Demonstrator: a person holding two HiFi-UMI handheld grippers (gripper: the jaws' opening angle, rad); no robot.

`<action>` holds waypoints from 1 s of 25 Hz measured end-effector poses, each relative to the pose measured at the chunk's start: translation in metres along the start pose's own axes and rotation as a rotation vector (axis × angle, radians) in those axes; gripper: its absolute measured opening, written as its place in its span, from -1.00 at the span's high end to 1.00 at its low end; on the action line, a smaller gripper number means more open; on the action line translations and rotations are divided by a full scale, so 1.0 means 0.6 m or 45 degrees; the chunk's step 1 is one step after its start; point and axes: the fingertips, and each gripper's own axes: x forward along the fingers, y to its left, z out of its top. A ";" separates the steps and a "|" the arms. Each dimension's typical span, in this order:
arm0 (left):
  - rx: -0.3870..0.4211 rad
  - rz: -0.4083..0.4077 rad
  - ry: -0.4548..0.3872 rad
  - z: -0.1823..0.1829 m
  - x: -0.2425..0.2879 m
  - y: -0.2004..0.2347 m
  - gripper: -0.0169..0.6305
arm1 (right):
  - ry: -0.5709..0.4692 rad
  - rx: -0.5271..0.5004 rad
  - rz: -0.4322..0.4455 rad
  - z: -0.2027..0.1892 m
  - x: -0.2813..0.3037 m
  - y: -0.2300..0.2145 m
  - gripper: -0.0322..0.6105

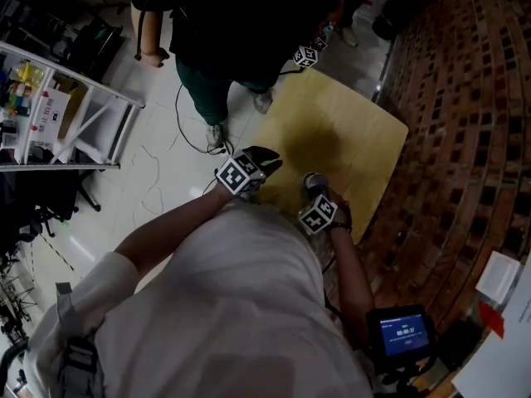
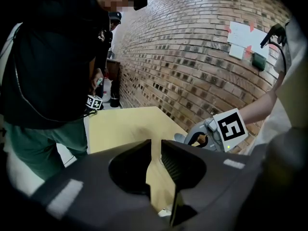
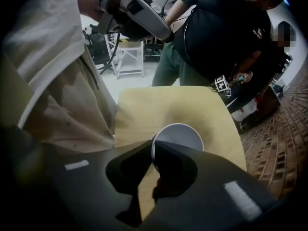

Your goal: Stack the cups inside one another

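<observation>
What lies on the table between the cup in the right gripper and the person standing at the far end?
Nothing: the table is bare from the cup to the person, as the right gripper view shows.

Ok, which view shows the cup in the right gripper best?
The right gripper view: the cup shows its open mouth, its wall pinched by the right gripper. The head view shows only a small grey round; the left gripper view at most a sliver.
</observation>
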 end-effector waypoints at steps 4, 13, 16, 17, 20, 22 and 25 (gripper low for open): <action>0.001 0.015 0.003 -0.007 -0.002 0.005 0.69 | 0.021 0.023 0.023 -0.005 0.019 0.002 0.85; -0.003 0.013 0.005 -0.008 -0.004 0.002 0.69 | 0.020 0.092 0.038 -0.007 0.041 -0.006 0.75; -0.024 -0.005 0.003 -0.010 -0.002 -0.002 0.69 | -0.010 0.123 0.055 0.000 0.040 -0.004 0.58; -0.036 -0.013 0.010 -0.013 -0.002 -0.005 0.68 | -0.032 0.138 0.058 0.004 0.035 -0.004 0.55; -0.008 -0.013 0.000 -0.006 -0.004 -0.007 0.66 | -0.158 0.233 0.042 0.020 0.000 -0.014 0.46; 0.019 -0.018 -0.029 0.005 -0.005 -0.009 0.64 | -0.275 0.340 0.003 0.024 -0.038 -0.035 0.40; 0.015 -0.017 -0.085 0.024 -0.011 0.000 0.64 | -0.498 0.549 -0.114 0.032 -0.117 -0.100 0.37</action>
